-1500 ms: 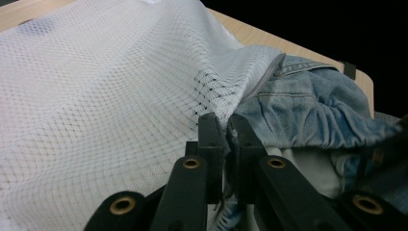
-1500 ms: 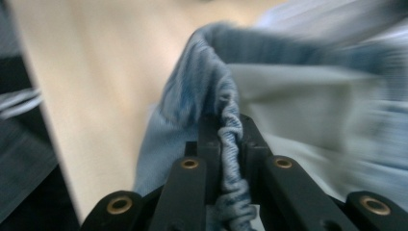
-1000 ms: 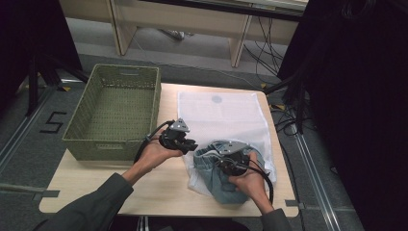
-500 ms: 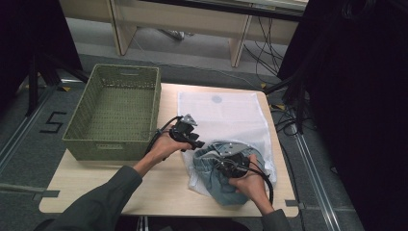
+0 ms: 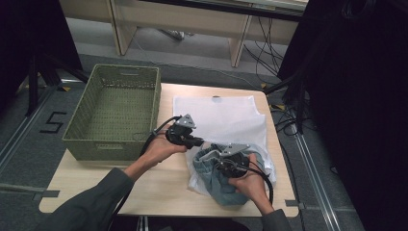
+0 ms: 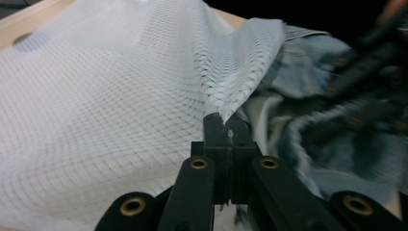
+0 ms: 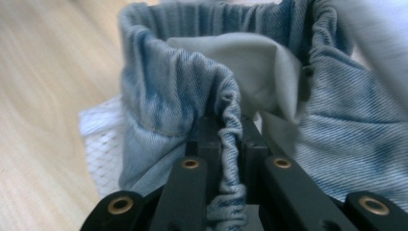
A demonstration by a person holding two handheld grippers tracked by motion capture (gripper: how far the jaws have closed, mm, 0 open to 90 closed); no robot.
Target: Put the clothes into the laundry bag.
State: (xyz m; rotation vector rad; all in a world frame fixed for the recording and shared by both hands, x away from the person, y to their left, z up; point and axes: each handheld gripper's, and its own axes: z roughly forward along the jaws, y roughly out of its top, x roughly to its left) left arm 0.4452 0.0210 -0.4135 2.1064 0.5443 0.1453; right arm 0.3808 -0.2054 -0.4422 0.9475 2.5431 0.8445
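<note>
A white mesh bag [image 5: 226,118] lies spread over the right half of the wooden table. A blue denim garment [image 5: 216,180] with an elastic waistband sits bunched on its near end. My left gripper [image 5: 198,142] is shut on a raised edge of the mesh bag [image 6: 144,96]; the mesh rises in a fold from between the jaws [image 6: 226,126]. My right gripper [image 5: 209,156] is shut on the gathered waistband of the denim garment [image 7: 183,91], which is pinched between its jaws [image 7: 226,134]. The pale lining shows inside the garment.
A green woven basket [image 5: 84,144] stands at the table's left, its inside bare. Bare wood [image 5: 159,187] shows along the table's near edge. A pale desk [image 5: 192,19] and cables lie on the floor beyond; dark curtains hang at the right.
My left gripper has moved right and slightly forward, lifting the bag's edge toward the garment. The right gripper has stayed on the denim with little movement.
</note>
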